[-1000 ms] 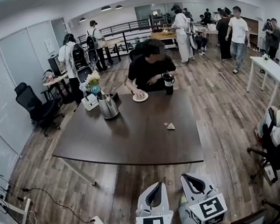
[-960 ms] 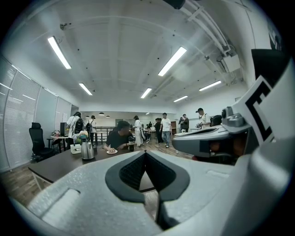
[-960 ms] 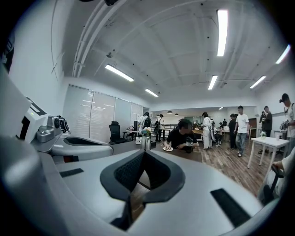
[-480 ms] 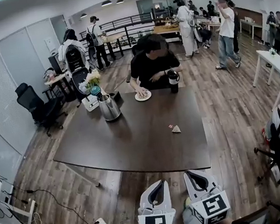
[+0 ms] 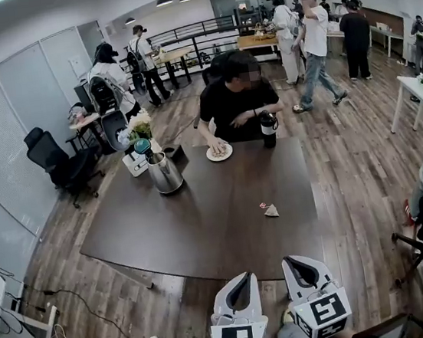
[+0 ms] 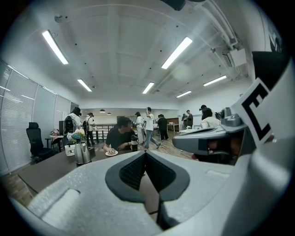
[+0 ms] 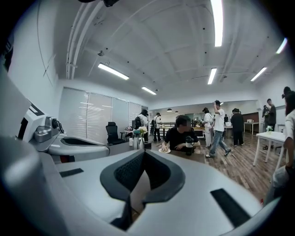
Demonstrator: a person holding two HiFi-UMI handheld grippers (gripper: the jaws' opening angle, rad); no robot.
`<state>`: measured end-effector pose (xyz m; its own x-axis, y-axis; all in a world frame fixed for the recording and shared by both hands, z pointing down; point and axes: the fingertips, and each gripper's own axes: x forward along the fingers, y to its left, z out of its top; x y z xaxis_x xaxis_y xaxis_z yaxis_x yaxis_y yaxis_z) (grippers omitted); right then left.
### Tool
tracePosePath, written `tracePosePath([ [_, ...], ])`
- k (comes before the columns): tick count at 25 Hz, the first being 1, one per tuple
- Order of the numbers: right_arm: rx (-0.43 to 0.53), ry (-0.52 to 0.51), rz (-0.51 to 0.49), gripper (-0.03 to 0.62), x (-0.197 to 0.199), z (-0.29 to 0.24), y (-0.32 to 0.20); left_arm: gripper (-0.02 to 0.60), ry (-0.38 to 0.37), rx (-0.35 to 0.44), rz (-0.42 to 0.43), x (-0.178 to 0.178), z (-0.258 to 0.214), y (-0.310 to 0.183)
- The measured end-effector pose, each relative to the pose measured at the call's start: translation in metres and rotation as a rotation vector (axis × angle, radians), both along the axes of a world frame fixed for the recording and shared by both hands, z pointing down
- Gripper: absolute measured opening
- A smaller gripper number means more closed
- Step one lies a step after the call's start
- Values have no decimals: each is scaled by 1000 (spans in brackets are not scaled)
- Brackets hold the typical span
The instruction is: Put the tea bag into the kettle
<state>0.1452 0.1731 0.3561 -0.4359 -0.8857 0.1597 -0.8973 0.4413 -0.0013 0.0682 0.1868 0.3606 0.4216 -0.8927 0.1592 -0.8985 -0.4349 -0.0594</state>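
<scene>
one small tea bag (image 5: pixel 270 211) lies flat on the dark table (image 5: pixel 196 228), toward its right side and nearer the front edge than the back, with a tiny red scrap, maybe its tag, just beside it. the kettle (image 5: pixel 165 172) stands well apart from it, near the far left corner. both claws hang short of the table's front edge, side by side and touching nothing. the right gripper (image 5: pixel 291 262) is clenched with nothing in it, and the left gripper (image 5: pixel 246 276) is clenched and empty too, its pads meeting at the tip. so the step in hand reads as the approach, with the pickup not yet begun. the next move calls for bringing a claw over the front edge, opening it and coming down on the thin bag, most likely the right one, since it is nearer. bare tabletop runs between bag and kettle, so the carry has open room. the crowded part is the far edge, where a seated person (image 5: pixel 235 99), a plate (image 5: pixel 219 152) and a black mug (image 5: pixel 269 128) sit near the kettle.
</scene>
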Motion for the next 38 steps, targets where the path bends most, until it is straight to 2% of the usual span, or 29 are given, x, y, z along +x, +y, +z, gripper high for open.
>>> tracePosePath([
  [6,-11,-6,-9,6,11,-1,-40,5,1,-14,18,15,-3,-39],
  [10,-22,-10,-9,6,24,-1,-60,5,-31,-15,27,28,-3,-61],
  [19,-34,-21,-8,6,54,7,-105,5,-34,-16,15,55,2,-107],
  [38,1,-55,-17,6,99,7,-150,5,-71,25,-10,94,-1,-151],
])
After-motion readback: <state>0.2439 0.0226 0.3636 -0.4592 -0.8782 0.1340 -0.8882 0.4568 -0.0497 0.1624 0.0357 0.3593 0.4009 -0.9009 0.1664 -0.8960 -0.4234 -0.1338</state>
